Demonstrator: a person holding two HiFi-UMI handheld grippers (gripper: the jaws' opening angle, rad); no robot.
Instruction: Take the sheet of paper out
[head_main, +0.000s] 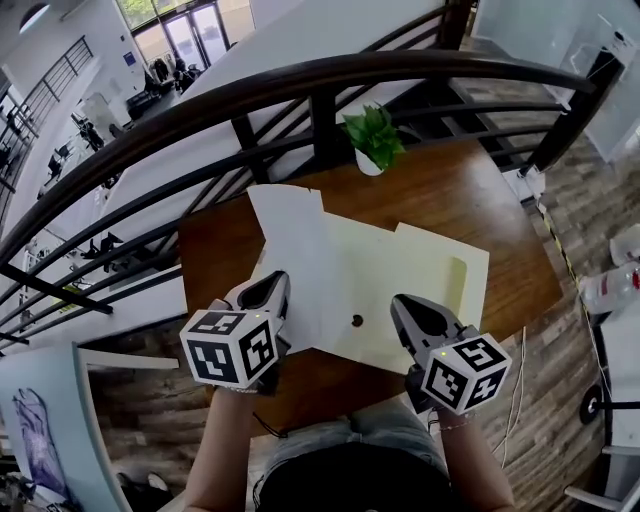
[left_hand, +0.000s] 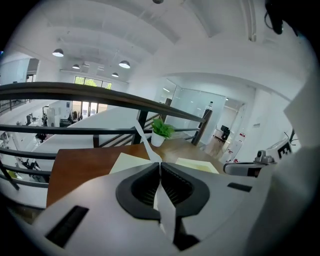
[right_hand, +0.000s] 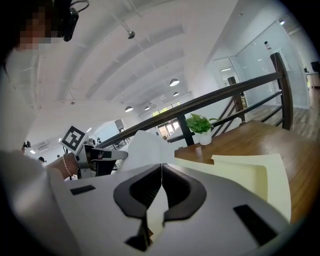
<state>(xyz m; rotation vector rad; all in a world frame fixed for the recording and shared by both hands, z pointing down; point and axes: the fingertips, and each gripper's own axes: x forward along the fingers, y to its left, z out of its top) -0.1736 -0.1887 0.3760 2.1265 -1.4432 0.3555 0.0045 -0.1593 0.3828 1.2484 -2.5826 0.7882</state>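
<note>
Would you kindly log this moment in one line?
left gripper: shut on sheet of paper | right gripper: shut on folder

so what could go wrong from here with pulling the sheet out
1. The left gripper pinches only an edge of the white sheet with shut jaws, so the paper may crease or tear there.
2. The right gripper clamps just one edge of the cream envelope, which could lift or slide along with the sheet.
</note>
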